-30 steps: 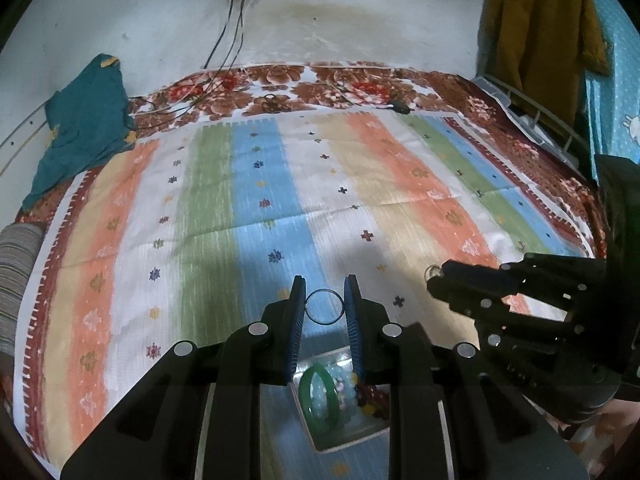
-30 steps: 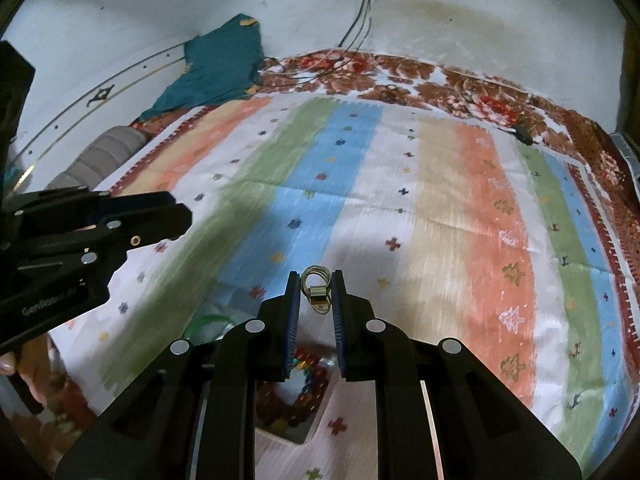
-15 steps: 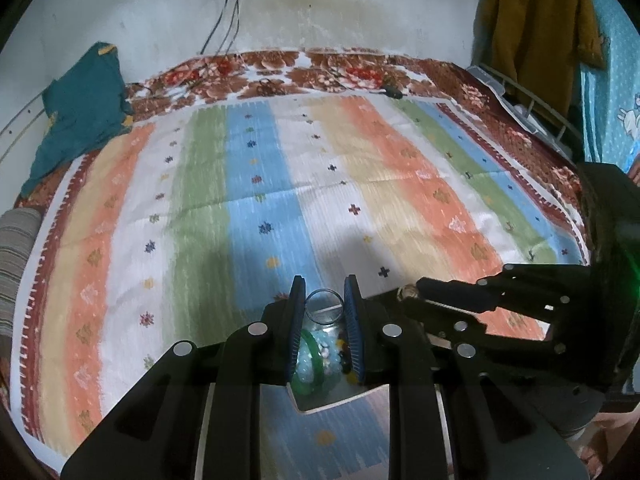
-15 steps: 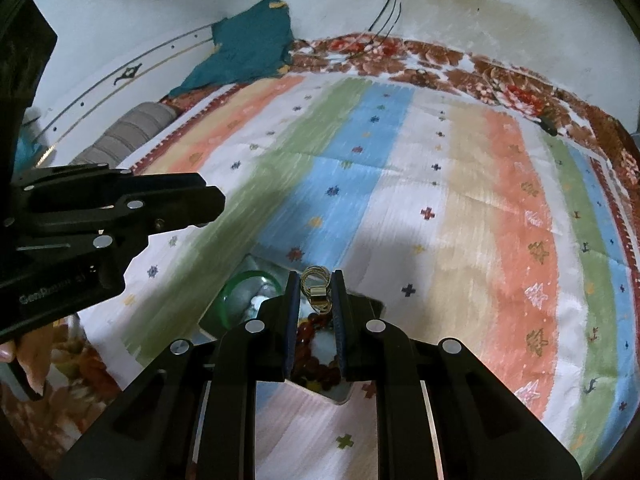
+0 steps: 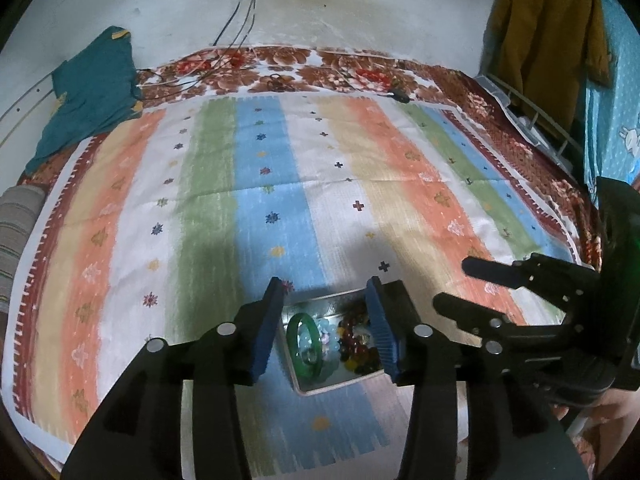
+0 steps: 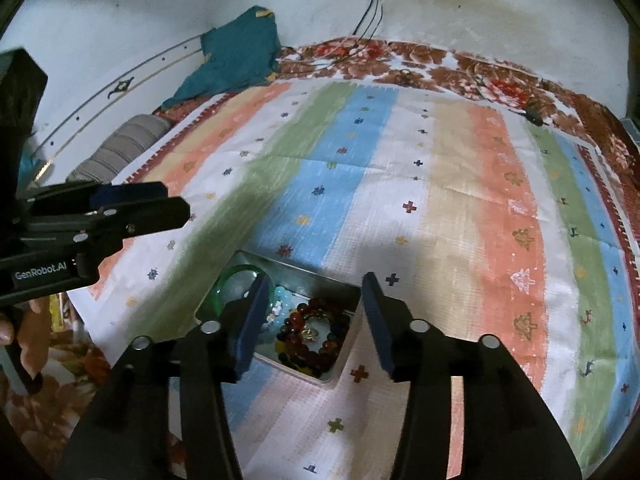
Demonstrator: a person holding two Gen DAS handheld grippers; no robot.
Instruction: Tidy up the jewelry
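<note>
A shallow metal tray [image 5: 320,300] lies on the striped bedspread at the near edge. In it are a green bangle [image 5: 306,344], pale blue beads and a dark red bead bracelet [image 5: 356,340]. My left gripper [image 5: 326,312] is open and empty just above the tray. In the right wrist view the tray [image 6: 312,276] holds the green bangle [image 6: 232,276], the bead bracelet [image 6: 316,340] and a small gold piece [image 6: 310,334] inside the bracelet. My right gripper [image 6: 314,300] is open and empty above the tray. Each gripper shows in the other's view.
The striped bedspread [image 5: 320,184] covers the bed. A teal cloth [image 5: 88,96] lies at the far left corner. Cables [image 5: 240,20] hang from a wall socket. A brown garment [image 5: 548,32] hangs at the right. A metal rack [image 5: 532,120] stands along the right side.
Both grippers have opened. The clear ring left the left gripper and the gold piece left the right gripper; the gold piece now lies in the tray.
</note>
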